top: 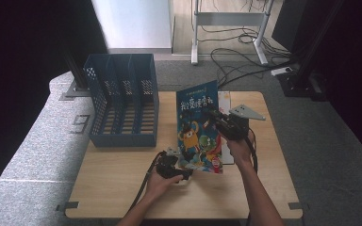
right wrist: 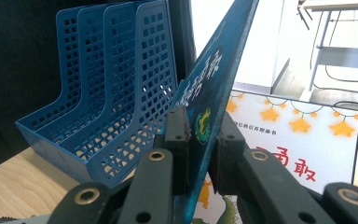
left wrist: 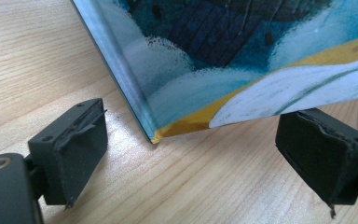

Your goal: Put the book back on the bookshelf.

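Observation:
A blue picture book (top: pixel 199 127) with cartoon figures on its cover stands tilted up on the wooden table (top: pixel 122 169). My right gripper (top: pixel 215 115) is shut on its right edge, and in the right gripper view the two pads clamp the blue book (right wrist: pixel 205 98) from both sides (right wrist: pixel 199 135). My left gripper (top: pixel 185 173) lies low on the table at the book's lower left corner. In the left gripper view its jaws stand wide open with the book's bottom corner (left wrist: pixel 154 136) between them, touching neither pad.
A blue three-slot file rack (top: pixel 122 101) stands at the table's back left, also seen as the rack (right wrist: pixel 102 93) in the right gripper view. A white book with red characters and stars (right wrist: pixel 303 140) lies flat under the held one. Cables and a desk frame (top: pixel 231 28) lie on the floor beyond.

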`<state>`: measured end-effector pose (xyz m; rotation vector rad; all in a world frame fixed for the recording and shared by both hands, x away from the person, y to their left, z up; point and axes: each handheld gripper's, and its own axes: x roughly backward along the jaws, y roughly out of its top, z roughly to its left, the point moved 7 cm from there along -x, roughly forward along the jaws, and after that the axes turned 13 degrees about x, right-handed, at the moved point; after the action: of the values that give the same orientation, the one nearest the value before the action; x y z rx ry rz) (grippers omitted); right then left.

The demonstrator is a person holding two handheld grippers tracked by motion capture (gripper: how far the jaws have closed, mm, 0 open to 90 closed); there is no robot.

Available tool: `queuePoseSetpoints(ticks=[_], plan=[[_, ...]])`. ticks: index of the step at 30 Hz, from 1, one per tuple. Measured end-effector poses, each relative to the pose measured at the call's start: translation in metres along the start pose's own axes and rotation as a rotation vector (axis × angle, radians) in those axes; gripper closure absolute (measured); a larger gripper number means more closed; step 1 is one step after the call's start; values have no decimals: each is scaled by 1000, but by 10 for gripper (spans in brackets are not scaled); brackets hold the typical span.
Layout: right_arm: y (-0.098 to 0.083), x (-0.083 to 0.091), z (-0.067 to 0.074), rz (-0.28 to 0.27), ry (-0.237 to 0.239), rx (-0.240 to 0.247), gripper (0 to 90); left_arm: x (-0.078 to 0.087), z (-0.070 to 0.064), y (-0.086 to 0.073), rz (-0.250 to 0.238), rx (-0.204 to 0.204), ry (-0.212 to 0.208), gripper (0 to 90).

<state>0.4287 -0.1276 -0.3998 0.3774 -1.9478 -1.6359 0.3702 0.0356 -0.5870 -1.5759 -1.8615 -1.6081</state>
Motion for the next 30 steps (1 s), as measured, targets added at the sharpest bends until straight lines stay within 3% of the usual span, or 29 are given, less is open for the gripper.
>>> queuePoseSetpoints(ticks=[30], plan=[[-15,29,4,-104,17,7,791,-5,-1,-5,10,-51,70,93]])
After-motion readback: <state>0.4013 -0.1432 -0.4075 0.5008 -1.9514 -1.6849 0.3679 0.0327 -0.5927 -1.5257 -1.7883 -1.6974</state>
